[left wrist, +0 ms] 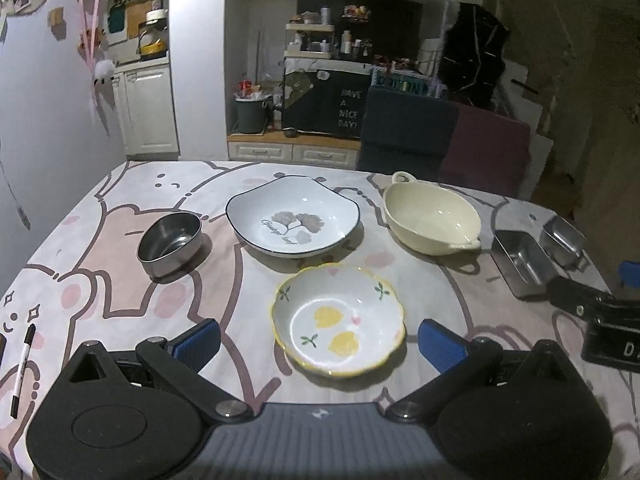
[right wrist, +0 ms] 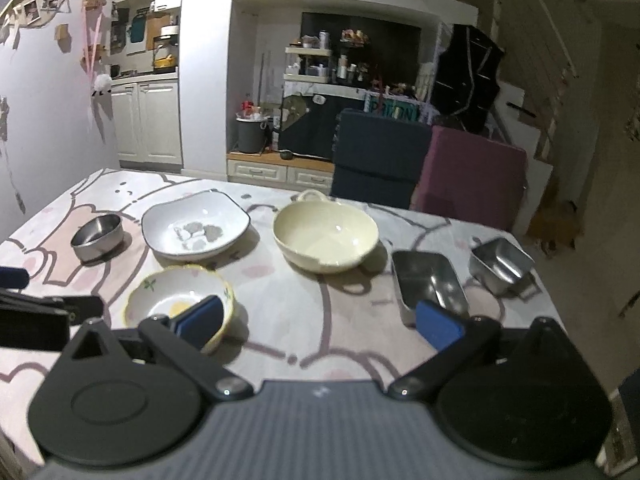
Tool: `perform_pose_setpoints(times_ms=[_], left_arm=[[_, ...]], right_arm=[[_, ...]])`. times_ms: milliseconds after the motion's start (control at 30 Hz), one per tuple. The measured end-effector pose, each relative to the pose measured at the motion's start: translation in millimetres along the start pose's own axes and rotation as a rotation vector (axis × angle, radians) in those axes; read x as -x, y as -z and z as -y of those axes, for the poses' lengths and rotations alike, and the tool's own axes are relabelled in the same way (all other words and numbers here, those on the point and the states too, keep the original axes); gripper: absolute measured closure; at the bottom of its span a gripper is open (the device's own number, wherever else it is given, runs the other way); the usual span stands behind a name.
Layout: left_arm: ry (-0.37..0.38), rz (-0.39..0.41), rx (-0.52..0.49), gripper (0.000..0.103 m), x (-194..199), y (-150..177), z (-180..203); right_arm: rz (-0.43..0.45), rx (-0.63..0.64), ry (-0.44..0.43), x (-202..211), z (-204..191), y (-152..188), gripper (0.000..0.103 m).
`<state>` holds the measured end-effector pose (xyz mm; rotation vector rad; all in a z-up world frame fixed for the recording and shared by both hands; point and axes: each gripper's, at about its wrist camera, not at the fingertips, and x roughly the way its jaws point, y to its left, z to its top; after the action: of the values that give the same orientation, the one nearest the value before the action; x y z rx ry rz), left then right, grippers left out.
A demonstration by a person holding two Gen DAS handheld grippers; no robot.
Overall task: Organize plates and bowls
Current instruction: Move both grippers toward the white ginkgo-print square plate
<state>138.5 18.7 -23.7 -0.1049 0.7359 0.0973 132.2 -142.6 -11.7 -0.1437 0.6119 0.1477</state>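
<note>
**Six dishes spread on the surface, both grippers released**

Nearest the left wrist camera, the left gripper (left wrist: 319, 343) is seen spread wide, its blue pads (left wrist: 199, 342) on either side of the scalloped yellow-rimmed bowl (left wrist: 338, 321) without touching it. That bowl serves as the landmark. Directly behind it the white leaf-print plate (left wrist: 292, 215) is set, upright on the surface (left wrist: 120, 280). Behind and to the left of the bowl the round steel bowl (left wrist: 170, 243) is placed, apart from the plate. Behind and to the right of the bowl the cream two-handled bowl (left wrist: 431, 219) is found, and farther right the two rectangular steel tins (left wrist: 519, 262) are lined near the surface edge, the smaller tin (right wrist: 501, 265) beyond the larger. A black pen (left wrist: 23, 368) lies well to the left of the bowl.

From the right wrist view, the right gripper (right wrist: 320, 326) is likewise held released and grasps nothing; its left pad overlaps the yellow-rimmed bowl in the picture, its right pad the larger tin (right wrist: 429, 282). Whether either is touched cannot be told.
</note>
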Motion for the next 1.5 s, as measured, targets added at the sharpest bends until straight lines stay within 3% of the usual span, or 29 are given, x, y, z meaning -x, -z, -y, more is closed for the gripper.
perform_pose_setpoints(times_ms=[433, 567, 967, 1167, 1300, 1400, 1500], left_arm=[[-0.122, -0.004, 0.202, 0.0, -70, -63, -32], [-0.162, -0.012, 0.255, 0.0, -100, -77, -43], [-0.244, -0.013, 0.392, 0.0, -168, -100, -77], [-0.271, -0.02, 0.445, 0.0, -195, -102, -94], [-0.254, -0.054, 0.462, 0.0, -209, -104, -102], [-0.243, -0.068, 0.472, 0.0, -214, -103, -105], [-0.227, -0.088, 0.506, 0.0, -221, -102, -109]], right_arm=[[0.086, 0.02, -0.101, -74, 0, -63, 0.0], [0.094, 0.026, -0.091, -100, -2, -78, 0.0], [0.045, 0.016, -0.187, -186, -13, -123, 0.0], [0.023, 0.005, -0.191, -227, -24, -141, 0.0], [0.034, -0.039, -0.3, -257, -27, -153, 0.0], [-0.012, -0.038, -0.376, -280, -31, -161, 0.0], [-0.06, -0.012, -0.385, -306, -41, -170, 0.0]])
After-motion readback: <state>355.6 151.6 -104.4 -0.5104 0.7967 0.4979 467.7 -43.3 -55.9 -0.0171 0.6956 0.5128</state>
